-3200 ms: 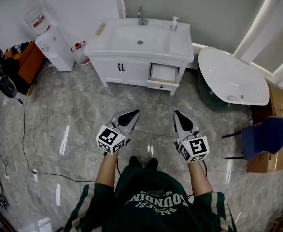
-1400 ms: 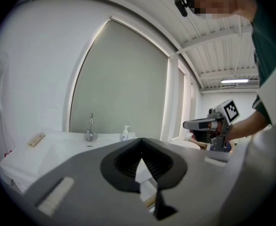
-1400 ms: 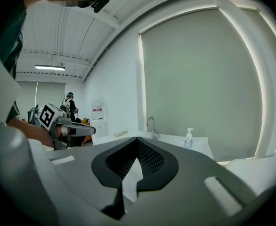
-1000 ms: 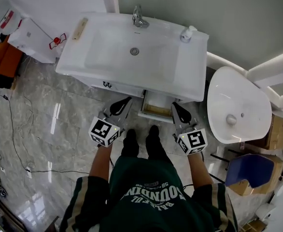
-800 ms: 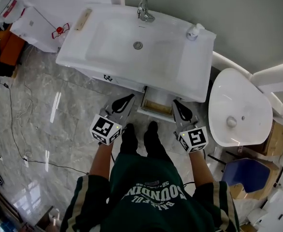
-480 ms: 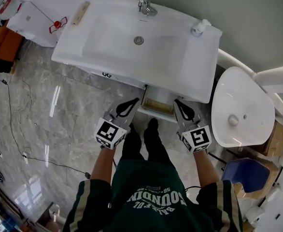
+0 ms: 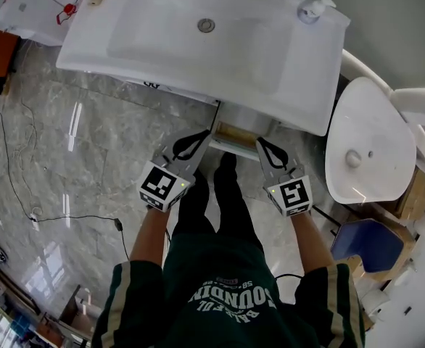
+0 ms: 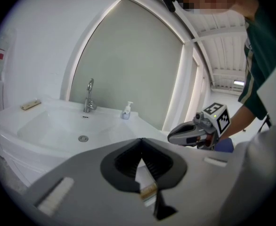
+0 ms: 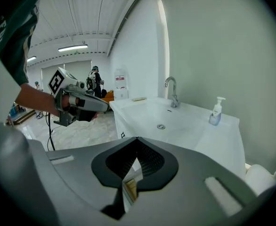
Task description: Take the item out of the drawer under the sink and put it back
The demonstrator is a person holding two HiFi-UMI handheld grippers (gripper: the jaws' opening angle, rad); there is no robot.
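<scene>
Nearest, the left gripper (image 7: 198,138) and right gripper (image 7: 265,149) are both clenched on nothing. They flank the open drawer (image 7: 236,132) at the cabinet's front right, lined up, I'd say, for a reach inside. The item itself can't be seen in there. Beyond is the sink (image 7: 162,38), with a soap bottle (image 7: 310,7) at its back right corner.

We hold our left gripper (image 7: 200,135) and right gripper (image 7: 260,142) side by side before us, both angled slightly downward, jaws closed together.
</scene>
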